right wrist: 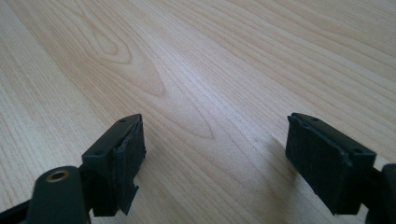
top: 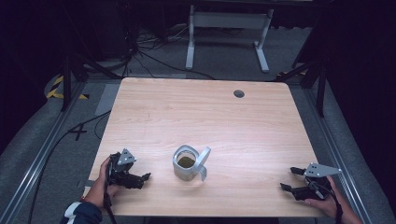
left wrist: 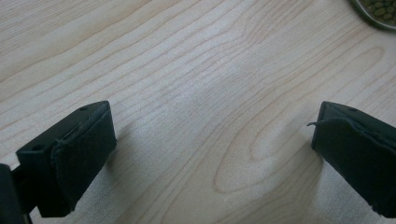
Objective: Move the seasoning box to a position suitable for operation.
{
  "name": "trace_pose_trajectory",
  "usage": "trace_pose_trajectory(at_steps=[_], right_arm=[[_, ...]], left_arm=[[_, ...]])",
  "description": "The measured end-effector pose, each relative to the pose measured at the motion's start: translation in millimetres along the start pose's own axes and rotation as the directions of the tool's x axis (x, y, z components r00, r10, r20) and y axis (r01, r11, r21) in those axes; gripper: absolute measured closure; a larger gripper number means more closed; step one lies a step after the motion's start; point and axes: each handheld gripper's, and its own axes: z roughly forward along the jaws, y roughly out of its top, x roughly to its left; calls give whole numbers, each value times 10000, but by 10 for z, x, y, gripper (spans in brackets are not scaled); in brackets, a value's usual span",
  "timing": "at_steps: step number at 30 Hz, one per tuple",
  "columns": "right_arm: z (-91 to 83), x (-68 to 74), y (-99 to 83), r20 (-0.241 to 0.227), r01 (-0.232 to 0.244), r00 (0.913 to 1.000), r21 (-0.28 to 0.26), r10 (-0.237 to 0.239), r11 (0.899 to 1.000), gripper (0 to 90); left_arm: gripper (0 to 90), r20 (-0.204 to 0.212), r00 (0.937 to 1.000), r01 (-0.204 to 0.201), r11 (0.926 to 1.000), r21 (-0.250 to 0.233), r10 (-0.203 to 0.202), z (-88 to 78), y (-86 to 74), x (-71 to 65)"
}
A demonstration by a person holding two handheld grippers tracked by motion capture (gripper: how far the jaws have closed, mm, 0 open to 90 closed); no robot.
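Note:
A grey metal container stands near the middle of the wooden table's front half. Its hinged lid is flipped open to the right, and small olive-green pieces fill it. My left gripper rests low on the table to the container's left, jaws open and pointing toward it. In the left gripper view the gripper holds nothing, and the container's rim peeks in at the top right. My right gripper sits near the front right corner, open and empty, with bare wood between its jaws.
A round cable grommet is set in the table's far right part. Beyond the far edge stand the white legs of another desk, with cables on the dark floor. Metal rails run along both sides.

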Motion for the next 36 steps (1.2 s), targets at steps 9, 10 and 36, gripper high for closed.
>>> trace_pose_trajectory(at_steps=[9, 10, 36], right_arm=[[-5, -1, 7, 31, 36, 10000, 84, -36, 10000, 202], [-5, -2, 8, 28, 46, 10000, 93, -46, 9999, 204], [-206, 76, 246, -390, 203, 9990, -694, -231, 9974, 892]], left_arm=[[8, 50, 10000, -1, 10000, -38, 1, -3, -7, 0], [8, 13, 10000, -60, 9999, -86, 60, -1, -7, 4], [13, 140, 9999, -46, 10000, -69, 47, -5, -8, 16]])
